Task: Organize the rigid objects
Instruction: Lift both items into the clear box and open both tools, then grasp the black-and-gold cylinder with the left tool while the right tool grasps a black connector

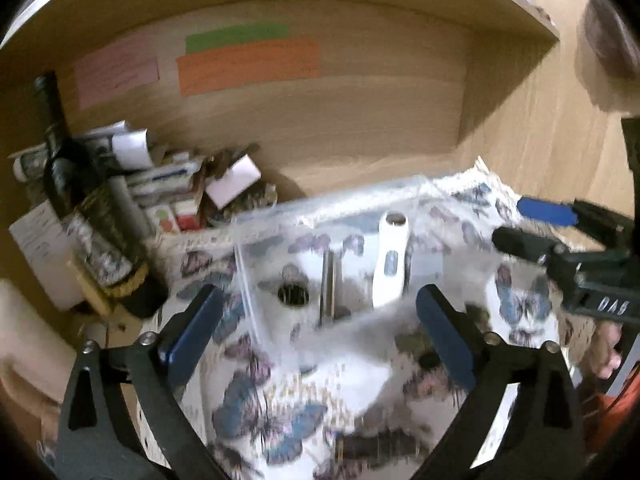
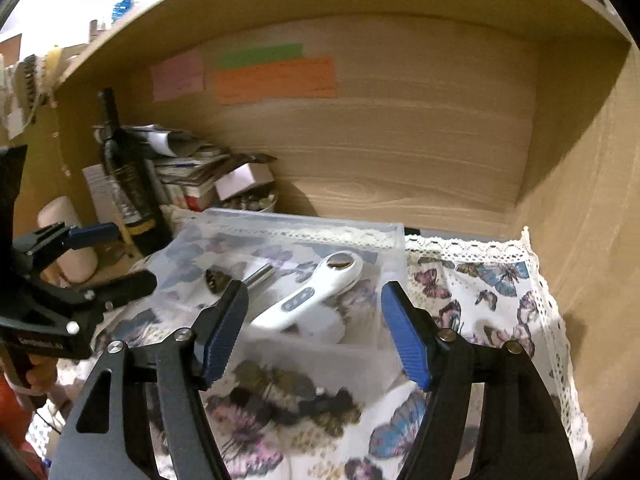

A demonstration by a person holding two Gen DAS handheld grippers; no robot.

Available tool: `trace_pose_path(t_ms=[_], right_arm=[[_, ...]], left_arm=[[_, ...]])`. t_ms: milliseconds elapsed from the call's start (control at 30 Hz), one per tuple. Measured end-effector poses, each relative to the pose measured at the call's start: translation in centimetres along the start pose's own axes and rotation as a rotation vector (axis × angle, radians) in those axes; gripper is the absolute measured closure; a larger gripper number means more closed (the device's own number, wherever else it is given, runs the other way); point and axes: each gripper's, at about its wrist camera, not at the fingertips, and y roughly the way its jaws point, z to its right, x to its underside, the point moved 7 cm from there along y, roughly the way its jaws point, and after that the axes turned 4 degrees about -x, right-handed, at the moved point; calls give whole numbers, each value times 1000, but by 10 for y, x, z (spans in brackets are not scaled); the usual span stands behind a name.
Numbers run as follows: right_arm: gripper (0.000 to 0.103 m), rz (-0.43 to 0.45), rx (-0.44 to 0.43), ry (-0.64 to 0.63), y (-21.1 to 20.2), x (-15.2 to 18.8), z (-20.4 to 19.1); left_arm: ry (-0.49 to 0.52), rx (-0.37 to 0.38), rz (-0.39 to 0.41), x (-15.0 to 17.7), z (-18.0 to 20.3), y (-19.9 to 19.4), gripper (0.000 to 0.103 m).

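A clear plastic box [image 2: 394,240] stands on a butterfly-print cloth [image 2: 472,292] inside a wooden cabinet. In it lie a white handheld device [image 2: 308,296] with a round head, a metal cylinder [image 2: 258,274] and a small dark round object [image 2: 216,280]. The same box [image 1: 280,216], white device [image 1: 390,260] and cylinder [image 1: 328,284] show in the left wrist view. My left gripper [image 1: 316,328] is open and empty above the box's near side; it also shows in the right wrist view [image 2: 116,256]. My right gripper [image 2: 314,328] is open and empty just before the box; it also shows in the left wrist view [image 1: 524,226].
A dark bottle [image 2: 128,176] stands at the left beside stacked papers and small cartons [image 2: 188,172]. Coloured paper notes [image 2: 276,76] are stuck on the cabinet's back wall. The cabinet's right wall [image 2: 580,208] is close. Small dark objects [image 2: 304,400] lie on the cloth before the box.
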Motion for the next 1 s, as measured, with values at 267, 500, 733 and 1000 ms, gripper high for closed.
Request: trace_pose_path(t_ms=[267,500,733,1000], right_arm=[[37,-46,-5,24,-10,40,-7],[37,-124,-12,49,-6,70,-3],[37,-186,-19,18,5,82,-7],[38,-245,-46,-50,37,81,-21]], left_arm=[[-14,30,-165,70,11,7,2],[0,63,-245,113,30,6,2],[55,84,-281,131,51,13,1],[25,86,-238,124,44,18,23]])
